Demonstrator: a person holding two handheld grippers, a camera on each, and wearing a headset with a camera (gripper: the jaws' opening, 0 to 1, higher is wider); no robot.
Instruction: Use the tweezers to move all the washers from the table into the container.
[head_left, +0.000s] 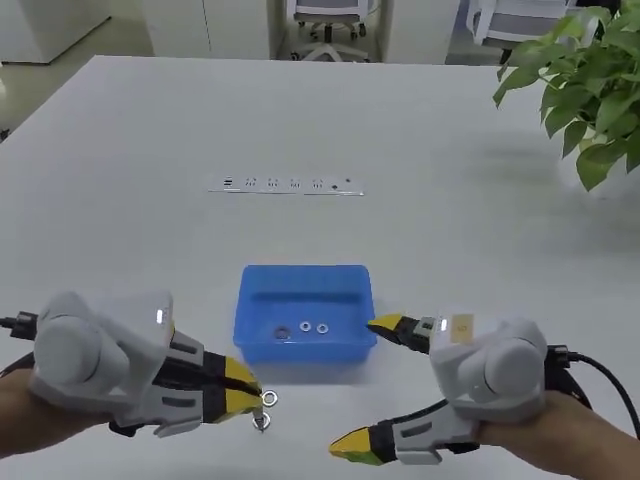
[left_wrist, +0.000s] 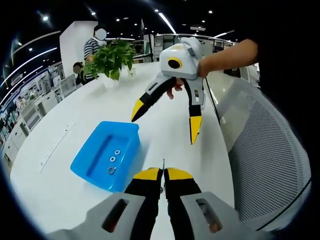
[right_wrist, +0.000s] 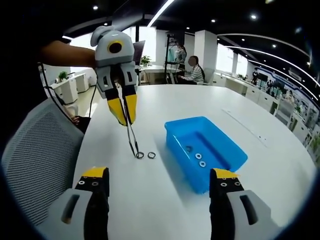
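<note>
Washers (right_wrist: 151, 155) are seen in 2 places. 2 of them are lying side by side on the white table (head_left: 400, 150), near the front wall of the blue container (head_left: 300, 352), on the person's side. 3 more are lying inside the container. The tweezers (right_wrist: 131, 135) are gripped by the closed left tongs (right_wrist: 125, 119). Their tips are placed at the washer nearer to these tongs, but it cannot be told whether it is pinched. The right tongs (head_left: 354, 385) are spread wide open near the container's front right corner.
</note>
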